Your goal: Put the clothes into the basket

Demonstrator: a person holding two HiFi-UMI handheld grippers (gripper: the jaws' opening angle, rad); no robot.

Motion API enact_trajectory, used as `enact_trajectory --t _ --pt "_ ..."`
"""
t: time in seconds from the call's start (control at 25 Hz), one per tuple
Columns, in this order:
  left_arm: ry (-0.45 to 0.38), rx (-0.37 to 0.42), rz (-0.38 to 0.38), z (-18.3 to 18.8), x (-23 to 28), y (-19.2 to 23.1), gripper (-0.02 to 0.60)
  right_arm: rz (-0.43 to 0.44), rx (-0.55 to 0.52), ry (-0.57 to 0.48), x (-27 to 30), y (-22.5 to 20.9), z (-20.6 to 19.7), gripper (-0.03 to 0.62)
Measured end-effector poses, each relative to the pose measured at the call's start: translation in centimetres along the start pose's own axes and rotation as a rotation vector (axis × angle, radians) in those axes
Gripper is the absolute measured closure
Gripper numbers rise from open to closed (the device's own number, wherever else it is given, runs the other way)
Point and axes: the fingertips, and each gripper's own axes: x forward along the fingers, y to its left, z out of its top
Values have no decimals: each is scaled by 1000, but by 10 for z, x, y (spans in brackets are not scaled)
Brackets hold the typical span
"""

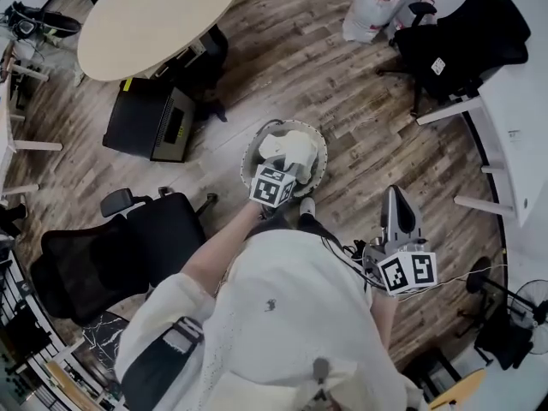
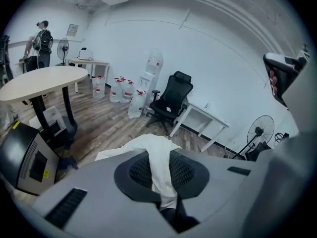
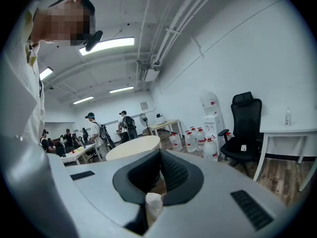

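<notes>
A round basket [image 1: 250, 155] stands on the wood floor just ahead of the person's feet, with white cloth [image 1: 289, 149] bunched over it. My left gripper [image 1: 287, 164] reaches down above the basket's near side and is shut on that white garment. In the left gripper view the garment [image 2: 157, 155] runs between the dark pads and drapes over the gripper's [image 2: 159, 158] front end. My right gripper [image 1: 396, 195] hangs at the person's right side, well away from the basket, with its fingers together. In the right gripper view its [image 3: 159, 155] pads meet and grip nothing.
A black office chair [image 1: 110, 255] stands close on the left, with a black case [image 1: 151, 123] and a round beige table [image 1: 157, 12] beyond it. Another black chair [image 1: 467, 37] and a white desk [image 1: 521, 101] are at the right. Water bottles [image 2: 119, 89] line the far wall.
</notes>
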Motion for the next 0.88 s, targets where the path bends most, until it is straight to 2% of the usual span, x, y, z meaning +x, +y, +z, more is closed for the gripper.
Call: enact_trajectory --t 0.32,0.52,0.72,0.88 --pt "114 27 -17 -31 29 9 537 -32 4 0 4 -2 -5 585" --pt "185 4 -8 -53 45 17 537 -58 11 2 4 -3 -9 585" --pt "259 19 -21 -74 62 16 534 -85 20 1 -2 -9 -15 585" --pt "321 2 -35 -86 72 15 512 -103 30 -3 -6 -13 -15 585"
